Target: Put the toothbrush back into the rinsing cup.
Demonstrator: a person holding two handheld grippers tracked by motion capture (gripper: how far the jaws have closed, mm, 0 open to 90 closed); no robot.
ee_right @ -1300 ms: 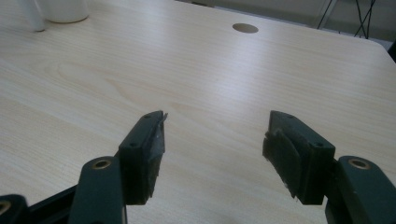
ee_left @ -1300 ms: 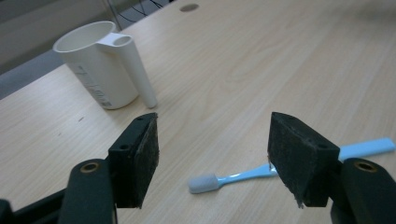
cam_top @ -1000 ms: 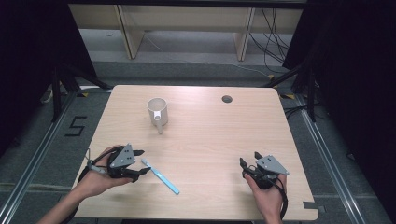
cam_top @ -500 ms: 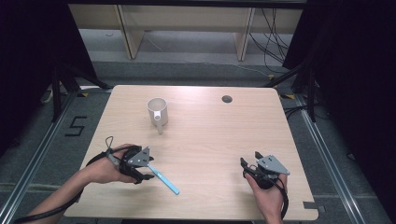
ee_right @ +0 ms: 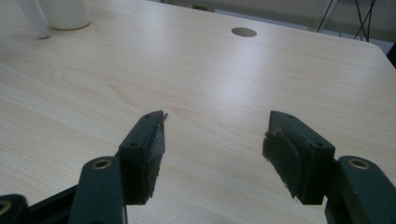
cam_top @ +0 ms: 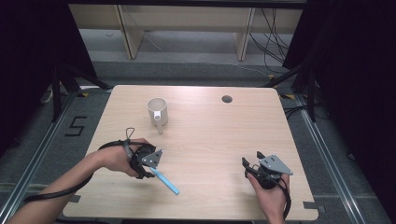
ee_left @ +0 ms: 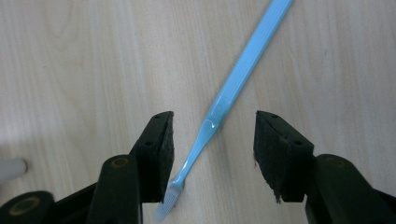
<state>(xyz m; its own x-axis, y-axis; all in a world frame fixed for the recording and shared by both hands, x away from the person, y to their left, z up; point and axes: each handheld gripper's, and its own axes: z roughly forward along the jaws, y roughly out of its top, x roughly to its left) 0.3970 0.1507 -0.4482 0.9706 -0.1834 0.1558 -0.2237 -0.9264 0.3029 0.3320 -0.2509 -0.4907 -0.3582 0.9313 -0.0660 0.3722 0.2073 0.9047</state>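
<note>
— On the table's (cam_top: 210, 140) near-left part, what lies there?
— A light-blue toothbrush (ee_left: 232, 88), flat on the wood, its neck between the spread jaws of the left gripper (ee_left: 212, 135), with the bristle end close by one jaw.
— And the right gripper (ee_right: 212, 140)?
— Jaws apart over bare wood, near the right edge.
— Anything farther off?
— A white mug (cam_top: 158, 112) stands upright toward the back, well apart from both.

Lab-style recording bay: lone wooden table (cam_top: 210, 140) with cable hole (cam_top: 227, 99), black curtains (cam_top: 355, 70) at sides, floor rails (cam_top: 37, 154), taped numeral "5" (cam_top: 76, 126), loose cables (cam_top: 275, 28) behind.
</note>
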